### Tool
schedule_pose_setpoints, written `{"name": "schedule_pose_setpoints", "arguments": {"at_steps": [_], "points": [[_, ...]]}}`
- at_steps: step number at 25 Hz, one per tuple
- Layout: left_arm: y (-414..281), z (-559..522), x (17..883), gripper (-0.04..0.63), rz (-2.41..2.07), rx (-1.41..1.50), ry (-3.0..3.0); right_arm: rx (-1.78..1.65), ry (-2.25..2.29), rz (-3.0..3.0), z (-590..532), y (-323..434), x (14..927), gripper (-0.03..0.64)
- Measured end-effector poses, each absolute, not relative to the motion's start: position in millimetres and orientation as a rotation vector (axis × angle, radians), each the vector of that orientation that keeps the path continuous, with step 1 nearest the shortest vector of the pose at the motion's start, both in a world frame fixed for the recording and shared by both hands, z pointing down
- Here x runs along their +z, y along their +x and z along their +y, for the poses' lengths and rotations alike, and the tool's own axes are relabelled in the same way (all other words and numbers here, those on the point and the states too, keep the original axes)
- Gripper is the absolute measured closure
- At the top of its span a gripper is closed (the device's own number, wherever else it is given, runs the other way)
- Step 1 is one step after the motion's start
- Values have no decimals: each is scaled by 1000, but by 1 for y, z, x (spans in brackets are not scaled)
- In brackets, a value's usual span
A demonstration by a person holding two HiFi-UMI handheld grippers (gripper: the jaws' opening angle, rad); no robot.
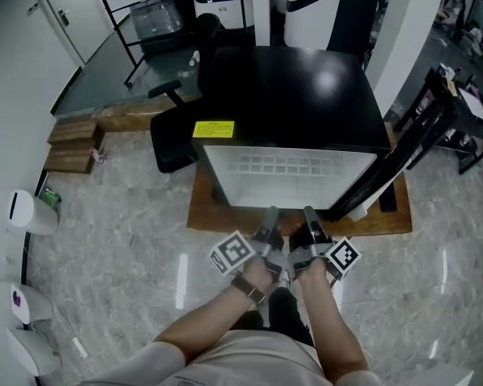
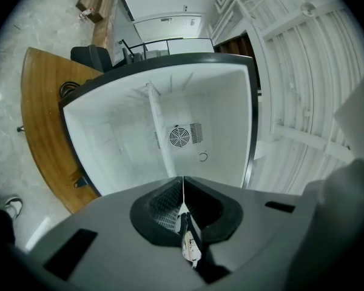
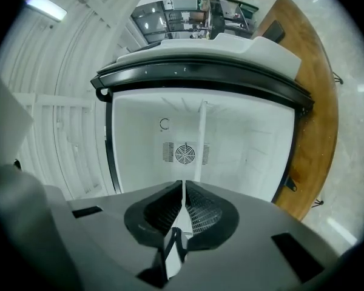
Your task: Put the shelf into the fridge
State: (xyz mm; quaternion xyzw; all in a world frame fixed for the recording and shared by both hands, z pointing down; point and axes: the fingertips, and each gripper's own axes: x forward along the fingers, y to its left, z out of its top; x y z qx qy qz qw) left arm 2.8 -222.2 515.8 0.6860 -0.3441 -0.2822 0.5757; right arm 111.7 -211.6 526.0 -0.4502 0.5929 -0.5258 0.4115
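Shelf (image 1: 290,179) pinched by left gripper (image 1: 270,214) and right gripper (image 1: 309,213), side by side.

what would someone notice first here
The big black fridge fills the middle of the head view, open, its white inside towards the person. Just in front, the left gripper and right gripper sit side by side, both shut on the near edge of a pale flat shelf that reaches into the opening. A round fan grille marks the back wall.
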Motion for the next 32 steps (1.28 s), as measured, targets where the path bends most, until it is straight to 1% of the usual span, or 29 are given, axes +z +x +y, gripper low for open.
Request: {"name": "schedule_pose_setpoints", "arguments": {"at_steps": [3,17,32], "points": [[-1,-209,510,589,-792,-664,1599,-1312,-1150,1493,-201,108,522,594],[-13,-195,493,591,-747,-662,1631,-1272,-1134,1542,-188,88,497,595],[-20,-197,490,591,-723,-646,1642,-1255,-1159,1579,-190,79,493,595]]}}
